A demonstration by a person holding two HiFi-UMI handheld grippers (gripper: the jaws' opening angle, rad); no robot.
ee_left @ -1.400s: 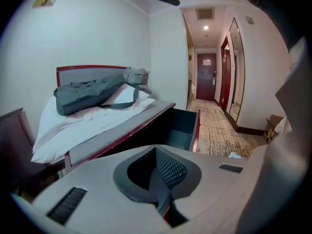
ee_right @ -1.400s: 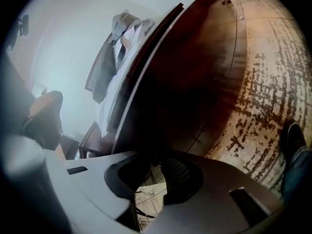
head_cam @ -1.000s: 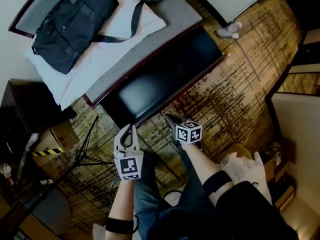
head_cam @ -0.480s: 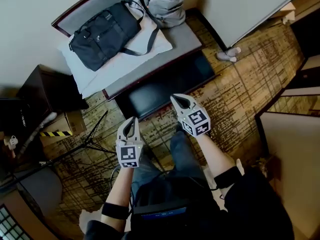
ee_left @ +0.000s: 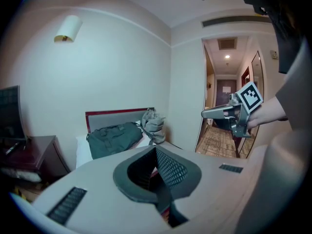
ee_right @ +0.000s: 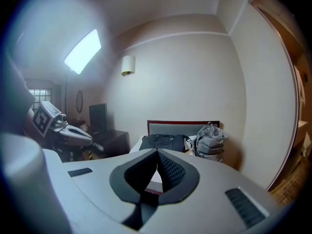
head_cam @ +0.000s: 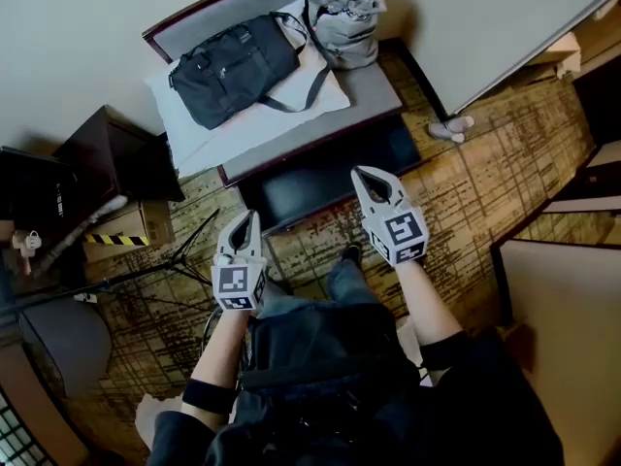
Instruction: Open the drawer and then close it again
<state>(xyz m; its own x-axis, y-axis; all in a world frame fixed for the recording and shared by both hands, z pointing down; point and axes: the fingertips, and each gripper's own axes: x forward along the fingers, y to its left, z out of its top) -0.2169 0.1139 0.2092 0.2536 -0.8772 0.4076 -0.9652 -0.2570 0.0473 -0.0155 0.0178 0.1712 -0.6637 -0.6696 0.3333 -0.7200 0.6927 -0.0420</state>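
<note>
Two grippers in the air, both closed and empty: left gripper point(head_cam: 251, 218), right gripper point(head_cam: 366, 176). One bed point(head_cam: 374, 87) lies far ahead, bearing two bags: dark bag point(head_cam: 233, 66), grey bag point(head_cam: 344, 13).

You stand in hotel-type bedroom. Bed point(head_cam: 325, 124) with red-trimmed headboard point(ee_right: 183, 124), duffel point(head_cam: 233, 66) on white pillow point(head_cam: 184, 115). Wall lamp point(ee_left: 68, 29) above, TV point(ee_right: 97, 115) on dark cabinet point(ee_right: 114, 138), patterned carpet point(head_cam: 485, 163) underfoot. Narrow entry hall point(ee_left: 224, 96) right of bed (ceiling light on, door at far end).
</note>
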